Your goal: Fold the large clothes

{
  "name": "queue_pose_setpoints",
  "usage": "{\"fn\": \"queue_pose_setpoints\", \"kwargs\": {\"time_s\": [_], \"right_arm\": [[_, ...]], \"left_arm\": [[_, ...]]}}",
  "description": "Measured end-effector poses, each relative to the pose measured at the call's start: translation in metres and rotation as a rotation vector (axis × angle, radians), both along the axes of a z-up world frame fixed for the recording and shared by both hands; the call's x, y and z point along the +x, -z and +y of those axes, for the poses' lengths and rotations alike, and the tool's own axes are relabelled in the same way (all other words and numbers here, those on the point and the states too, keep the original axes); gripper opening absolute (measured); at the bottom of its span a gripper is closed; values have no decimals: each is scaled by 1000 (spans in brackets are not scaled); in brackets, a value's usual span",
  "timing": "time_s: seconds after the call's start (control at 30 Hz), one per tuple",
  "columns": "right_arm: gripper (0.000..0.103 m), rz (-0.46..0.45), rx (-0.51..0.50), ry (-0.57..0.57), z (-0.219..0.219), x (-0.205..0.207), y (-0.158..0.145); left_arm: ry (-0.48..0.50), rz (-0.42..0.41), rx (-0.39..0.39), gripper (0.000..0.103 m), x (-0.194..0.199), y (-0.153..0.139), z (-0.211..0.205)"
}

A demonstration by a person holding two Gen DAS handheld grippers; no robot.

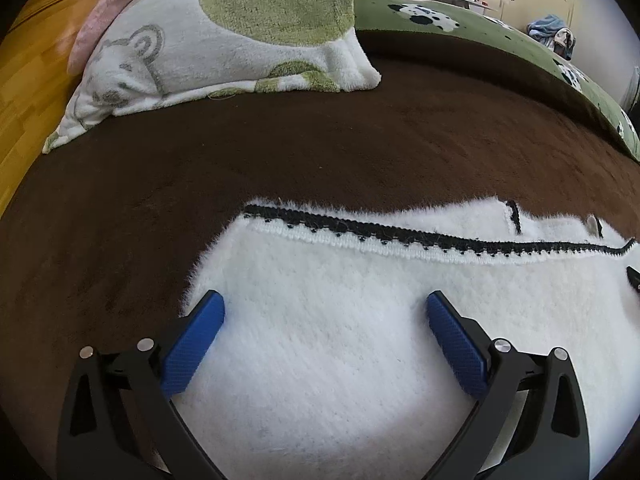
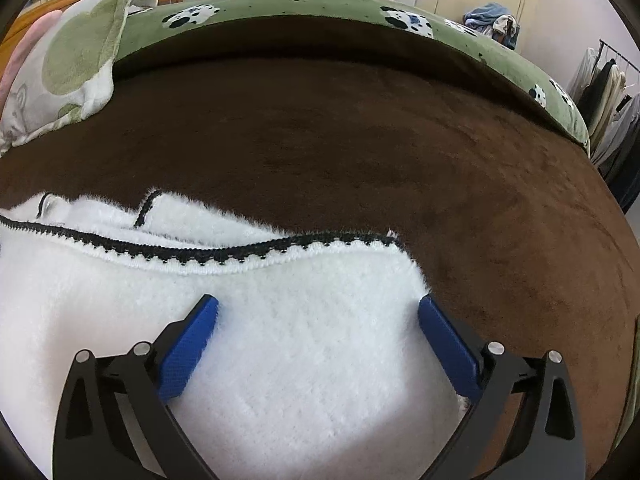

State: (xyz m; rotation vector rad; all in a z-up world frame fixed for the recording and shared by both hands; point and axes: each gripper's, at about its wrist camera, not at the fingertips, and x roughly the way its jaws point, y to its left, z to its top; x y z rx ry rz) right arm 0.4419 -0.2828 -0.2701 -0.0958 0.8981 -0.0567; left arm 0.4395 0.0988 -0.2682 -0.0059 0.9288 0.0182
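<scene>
The white fluffy garment (image 1: 360, 340) lies spread flat on the brown blanket (image 1: 280, 152) that covers the bed. A black zigzag trim (image 1: 360, 230) with a white knitted edge runs across the garment, near its far border. The left gripper (image 1: 326, 304) hangs over the left part of the garment, near its left edge; its jaws stand wide apart and hold nothing, only white pile shows between the blue pads (image 1: 192, 352). The right gripper (image 2: 318, 306) hangs over the right part, its right finger just at the garment's right edge; its jaws are also wide apart and empty. Beyond the garment, a white-and-green pillow (image 1: 224, 40) rests at the far left of the bed. A green spotted cover (image 2: 320, 6) lies along the far side.
</scene>
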Motion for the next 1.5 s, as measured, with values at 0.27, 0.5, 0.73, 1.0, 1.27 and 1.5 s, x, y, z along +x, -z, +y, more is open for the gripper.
{"fn": "queue_pose_setpoints", "kwargs": {"time_s": [0.27, 0.5, 0.73, 1.0, 1.27, 1.5], "right_arm": [[97, -62, 2, -10, 2, -27, -29], [97, -152, 63, -38, 0, -98, -90], [97, -159, 92, -40, -4, -171, -94], [97, -176, 161, 23, -12, -216, -76], [97, -159, 386, 145, -34, -262, -54], [97, -87, 647, 267, -56, -281, -13]], "left_arm": [[22, 23, -13, 97, -6, -12, 1], [-9, 9, -134, 97, -54, -55, -15], [81, 9, -131, 97, -98, -50, -79], [161, 54, 35, 98, -103, -15, -115], [164, 16, 56, 98, -109, -5, -117], [167, 8, 51, 98, -107, -5, -115]]}}
